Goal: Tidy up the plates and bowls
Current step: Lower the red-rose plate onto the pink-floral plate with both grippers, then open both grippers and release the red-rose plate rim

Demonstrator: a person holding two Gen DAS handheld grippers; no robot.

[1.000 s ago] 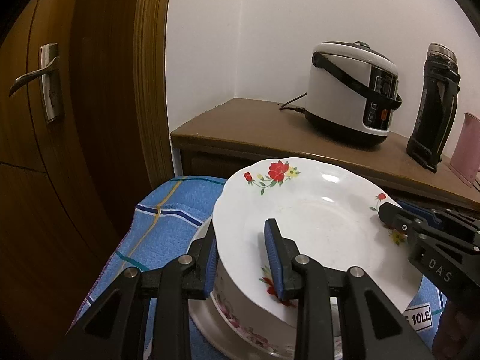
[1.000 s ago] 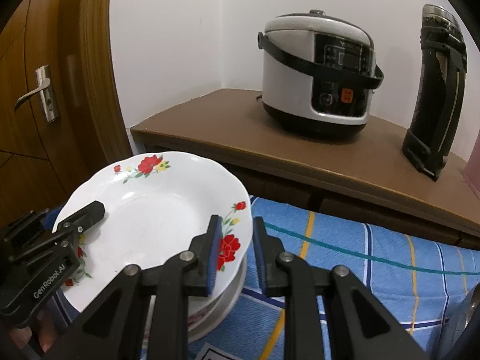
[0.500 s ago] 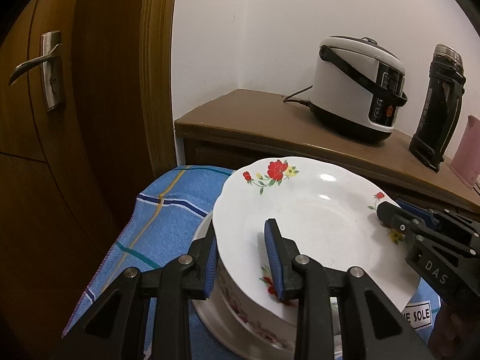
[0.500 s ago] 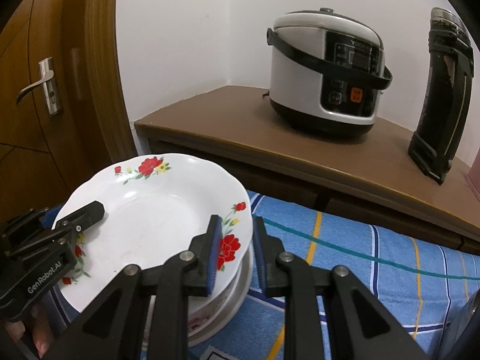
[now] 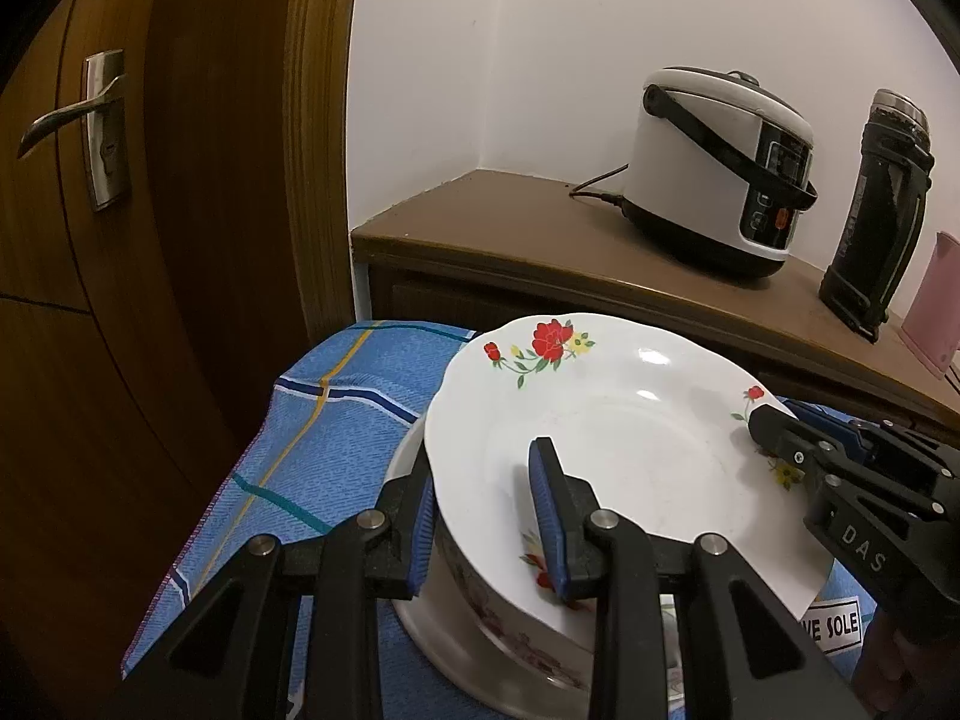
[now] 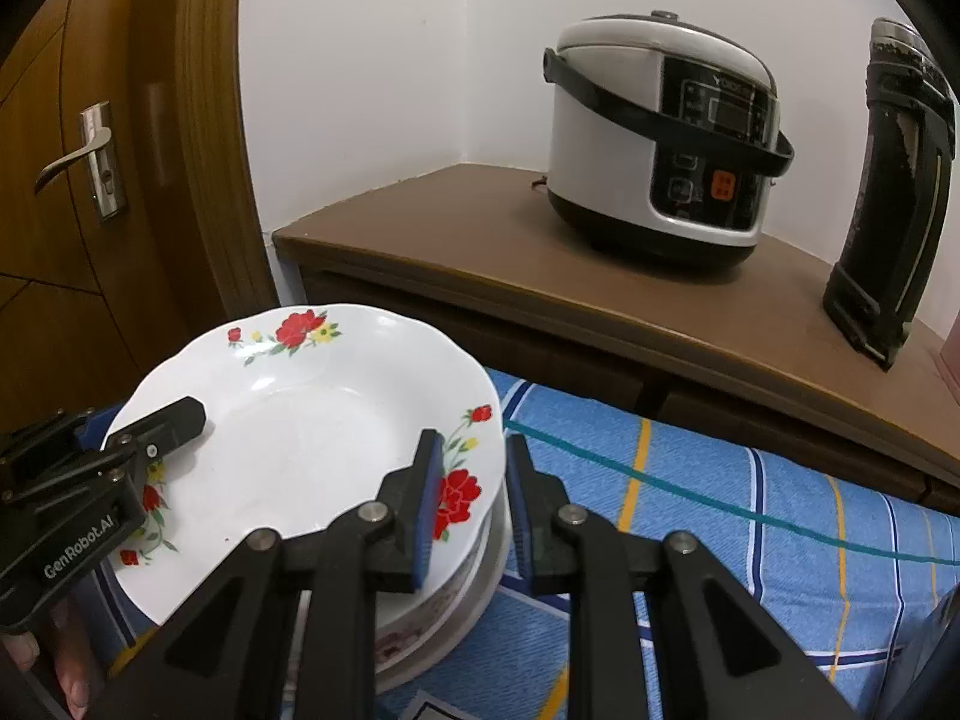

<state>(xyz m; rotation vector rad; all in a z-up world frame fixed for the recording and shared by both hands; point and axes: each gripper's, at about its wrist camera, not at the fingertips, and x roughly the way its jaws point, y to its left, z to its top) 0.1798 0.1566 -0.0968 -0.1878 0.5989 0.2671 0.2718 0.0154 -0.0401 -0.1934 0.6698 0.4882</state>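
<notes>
A white deep plate with red flowers [image 5: 618, 438] [image 6: 300, 450] hangs tilted just above a stack of floral bowls [image 5: 480, 594] [image 6: 456, 588] on the blue checked cloth [image 5: 336, 432]. My left gripper [image 5: 483, 516] is shut on the plate's near-left rim, one pad inside the plate and one under it. My right gripper [image 6: 474, 498] is shut on the opposite rim, beside a red flower. Each gripper also shows in the other's view, the right gripper [image 5: 774, 429] at the right and the left gripper [image 6: 174, 420] at the left. Whether the plate touches the top bowl is hidden.
Behind the cloth-covered table stands a brown wooden sideboard [image 6: 480, 240] with a white rice cooker [image 6: 660, 156], a black flask [image 6: 888, 192] and a pink object [image 5: 936, 306]. A wooden door with a metal handle [image 5: 78, 114] is at the left. A hand [image 6: 66, 678] shows below.
</notes>
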